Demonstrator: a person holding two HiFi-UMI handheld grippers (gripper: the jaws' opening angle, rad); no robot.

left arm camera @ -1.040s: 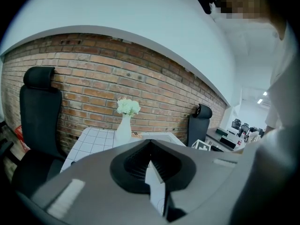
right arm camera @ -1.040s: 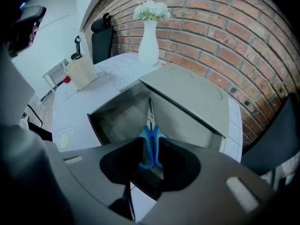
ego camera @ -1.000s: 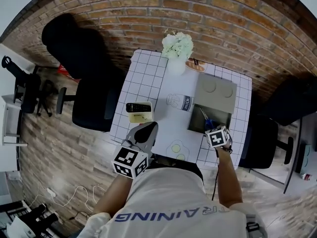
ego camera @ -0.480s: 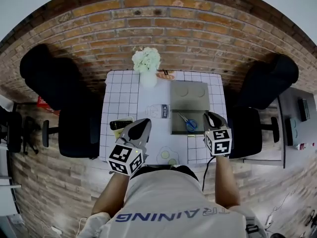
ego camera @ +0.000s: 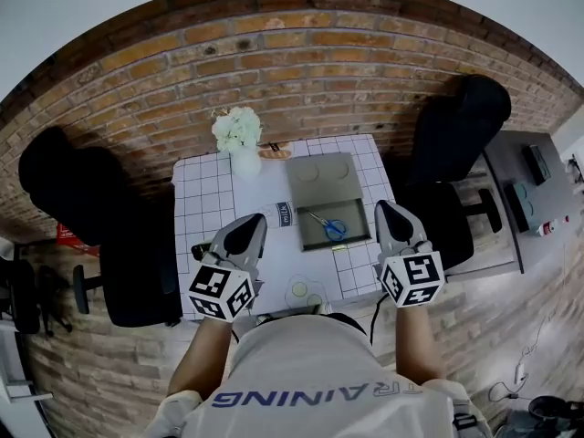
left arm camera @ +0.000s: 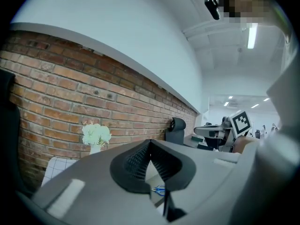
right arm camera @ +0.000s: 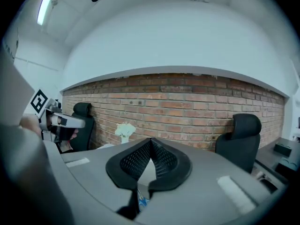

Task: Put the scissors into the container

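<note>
**Showing the scissors [ego camera: 330, 227] inside the container [ego camera: 313, 235], both grippers closed and empty**

Finds the scissors lying flat on the floor of the open grey container, blue handles toward the near right, blades pointing away to the left. Places that container on the right half of a table [ego camera: 203, 190] covered in white checked cloth, with a flat grey part bearing two round marks on its far side. Holds the left gripper [ego camera: 254, 222] over the near left part of the table, apart from the container, jaws pressed together with nothing between them; in the left gripper view brings the ribbed pads [left arm camera: 136, 162] together at a point. Holds the right gripper [ego camera: 386, 210] by the table's right edge, just beside the container and clear of the scissors, jaws likewise closed on nothing, pads [right arm camera: 165, 161] meeting in the right gripper view. Sets a milk carton [ego camera: 284, 213] just left of the container, a vase of white flowers [ego camera: 237, 133] near the far edge, and black chairs [ego camera: 137, 263] on either side.
</note>
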